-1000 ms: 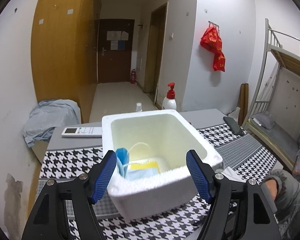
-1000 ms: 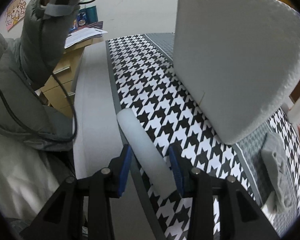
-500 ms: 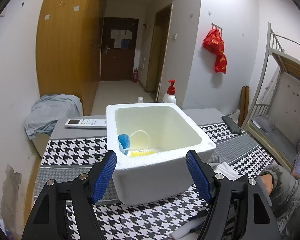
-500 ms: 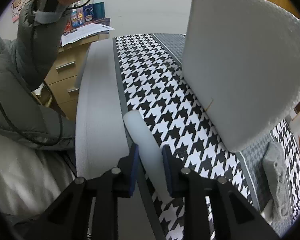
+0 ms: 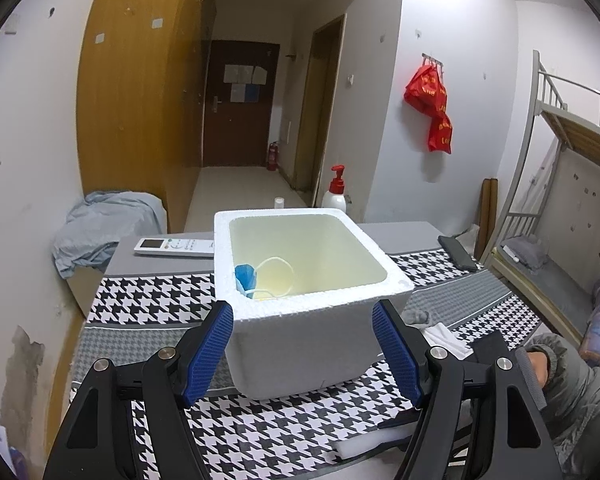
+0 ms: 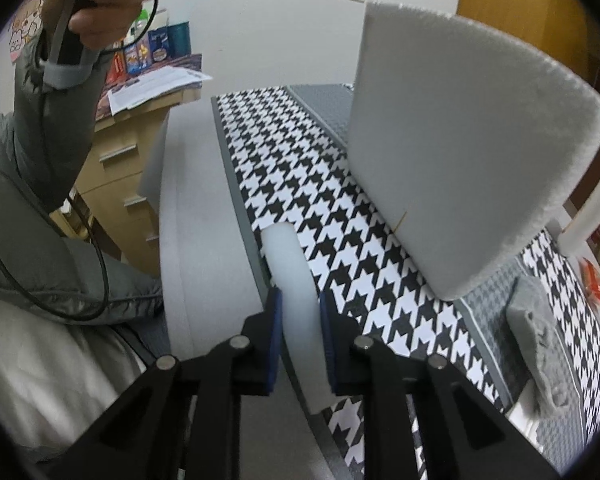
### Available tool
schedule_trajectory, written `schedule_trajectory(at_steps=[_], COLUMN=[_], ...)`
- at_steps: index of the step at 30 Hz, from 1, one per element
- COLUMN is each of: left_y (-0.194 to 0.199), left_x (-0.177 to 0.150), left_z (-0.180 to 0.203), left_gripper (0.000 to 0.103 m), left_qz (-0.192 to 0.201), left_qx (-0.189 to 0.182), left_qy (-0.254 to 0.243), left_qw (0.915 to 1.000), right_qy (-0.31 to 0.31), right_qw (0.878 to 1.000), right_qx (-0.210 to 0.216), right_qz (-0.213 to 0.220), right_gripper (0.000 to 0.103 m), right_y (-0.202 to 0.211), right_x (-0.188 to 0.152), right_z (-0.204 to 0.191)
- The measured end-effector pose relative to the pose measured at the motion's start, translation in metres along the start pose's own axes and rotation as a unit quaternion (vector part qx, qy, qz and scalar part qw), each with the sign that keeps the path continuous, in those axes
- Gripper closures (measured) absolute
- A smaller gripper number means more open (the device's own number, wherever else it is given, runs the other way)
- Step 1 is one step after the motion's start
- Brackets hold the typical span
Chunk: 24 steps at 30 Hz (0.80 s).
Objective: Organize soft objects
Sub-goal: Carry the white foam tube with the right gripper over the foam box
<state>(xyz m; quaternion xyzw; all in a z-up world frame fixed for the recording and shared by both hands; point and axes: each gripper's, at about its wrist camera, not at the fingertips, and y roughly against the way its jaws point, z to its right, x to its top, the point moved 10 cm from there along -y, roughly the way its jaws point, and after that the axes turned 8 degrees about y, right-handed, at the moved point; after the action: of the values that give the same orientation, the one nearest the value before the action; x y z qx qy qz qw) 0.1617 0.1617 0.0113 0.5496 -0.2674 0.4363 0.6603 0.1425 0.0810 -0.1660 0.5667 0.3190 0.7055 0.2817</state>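
Left tool: my left tool [image 5: 302, 350] hangs with its blue pads spread wide, one either side of the box's near wall but apart from it; it grips nothing.
Right tool: my right tool [image 6: 300, 326] is closing, and its pads already press both sides of the white foam strip [image 6: 290, 272].
Foam strip: I see it lying along the near edge of the desk [image 6: 308, 184], on the houndstooth cloth, just beside the box.
Foam box: the white foam box [image 5: 300, 276] stands upright on the cloth, open on top.
Inside the box: I make out a blue face mask [image 5: 246, 276] with a white loop against the left wall.
Grey cloth: a crumpled grey cloth [image 6: 536, 340] lies on the desk, right of the box.
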Motion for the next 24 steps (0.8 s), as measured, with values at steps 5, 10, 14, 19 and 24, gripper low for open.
schedule_trajectory(at_steps=[5, 10, 14, 19, 24], left_y=[0.008, 0.016, 0.023, 0.029, 0.034], left_x=[0.001, 0.001, 0.000, -0.005, -0.016], left_z=[0.000, -0.001, -0.008, -0.014, -0.017], left_gripper=[0.016, 0.009, 0.002, 0.001, 0.001], left_qz=[0.018, 0.038, 0.062, 0.092, 0.127], left_qx=[0.008, 0.016, 0.035, 0.065, 0.107], left_qy=[0.001, 0.002, 0.011, 0.017, 0.015], left_qw=[0.9998, 0.9991, 0.9974, 0.9935, 0.9860], right_qy=[-0.013, -0.037, -0.067, -0.100, -0.120], right_qw=[1.000, 0.998, 0.994, 0.988, 0.983], right_qx=[-0.018, -0.042, -0.065, -0.083, -0.098], right_qz=[0.014, 0.034, 0.056, 0.084, 0.101], right_gripper=[0.082, 0.081, 0.081, 0.081, 0.081], right_y=[0.012, 0.030, 0.048, 0.071, 0.084], right_x=[0.005, 0.009, 0.015, 0.024, 0.034], right_z=[0.002, 0.010, 0.019, 0.030, 0.036])
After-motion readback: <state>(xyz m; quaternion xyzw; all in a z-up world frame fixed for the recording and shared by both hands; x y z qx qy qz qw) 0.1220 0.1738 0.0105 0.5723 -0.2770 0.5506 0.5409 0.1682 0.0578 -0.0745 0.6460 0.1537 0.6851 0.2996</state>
